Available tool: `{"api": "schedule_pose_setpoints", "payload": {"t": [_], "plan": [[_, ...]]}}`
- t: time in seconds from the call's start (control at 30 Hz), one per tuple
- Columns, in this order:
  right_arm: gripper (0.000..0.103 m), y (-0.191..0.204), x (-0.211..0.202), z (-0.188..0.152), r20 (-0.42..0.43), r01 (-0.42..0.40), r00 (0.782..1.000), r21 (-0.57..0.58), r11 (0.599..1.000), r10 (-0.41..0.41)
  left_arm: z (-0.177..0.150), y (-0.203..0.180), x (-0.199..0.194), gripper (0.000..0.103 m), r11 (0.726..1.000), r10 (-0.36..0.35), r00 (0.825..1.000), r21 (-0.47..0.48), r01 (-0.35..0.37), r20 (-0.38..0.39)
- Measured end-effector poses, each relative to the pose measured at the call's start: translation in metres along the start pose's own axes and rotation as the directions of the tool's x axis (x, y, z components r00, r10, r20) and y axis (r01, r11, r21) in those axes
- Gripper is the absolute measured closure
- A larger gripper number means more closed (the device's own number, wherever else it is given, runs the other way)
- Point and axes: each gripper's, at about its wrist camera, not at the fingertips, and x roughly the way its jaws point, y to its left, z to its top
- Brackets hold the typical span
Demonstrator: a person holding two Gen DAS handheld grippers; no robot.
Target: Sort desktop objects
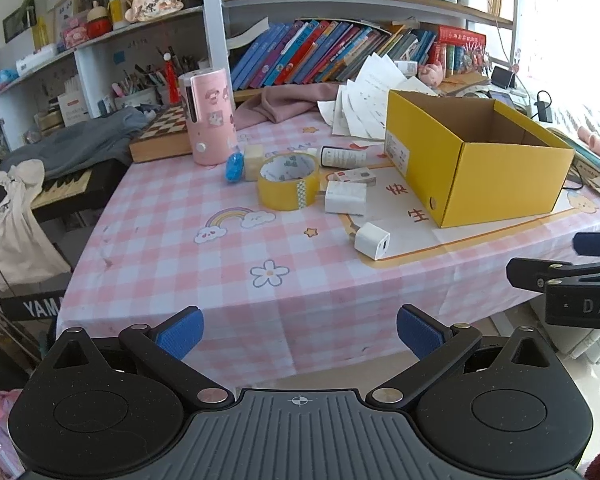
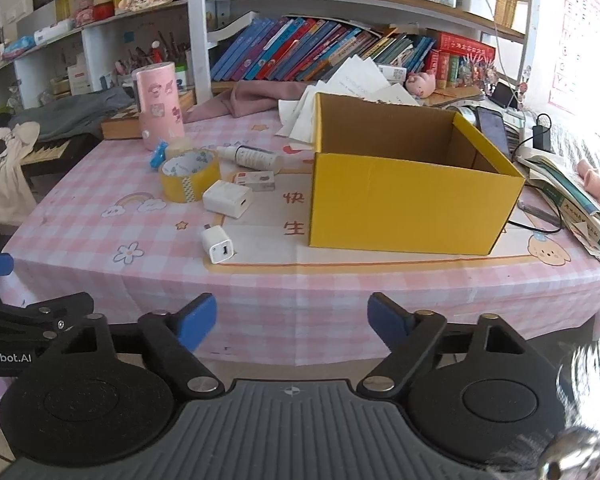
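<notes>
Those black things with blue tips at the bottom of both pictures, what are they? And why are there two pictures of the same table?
They are grabbers, like big tweezers, and a person holds one in each hand. Each carries a camera looking along its fingers, so you get two views. One shows the left gripper, the other the right gripper. Both are open and hold nothing. On the pink checked tablecloth lie a yellow tape roll, two white chargers, a small white bottle and an empty yellow box.

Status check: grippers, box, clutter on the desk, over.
Left gripper and right gripper open, empty, short of the table. Yellow box open. Chargers, tape roll, bottle unsorted. Path clear.
</notes>
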Motion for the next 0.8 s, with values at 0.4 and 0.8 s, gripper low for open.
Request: {"api": "schedule_pose_setpoints", "payload": {"t": [0.4,0.8], "plan": [[0.029,0.028,-0.005,-0.002,0.019,-0.078,0.997,-0.067,0.995,0.079,-0.008,0.016,-0.004,0.000,1.000,-0.005,1.000,-0.015,0.005,-0.003],[0.035,0.055,0.014,0.012,-0.005,-0.158,0.987,-0.137,0.978,0.159,-0.011,0.048,-0.006,0.000,0.991,0.065,0.998,-0.117,-0.066,-0.005]]}}
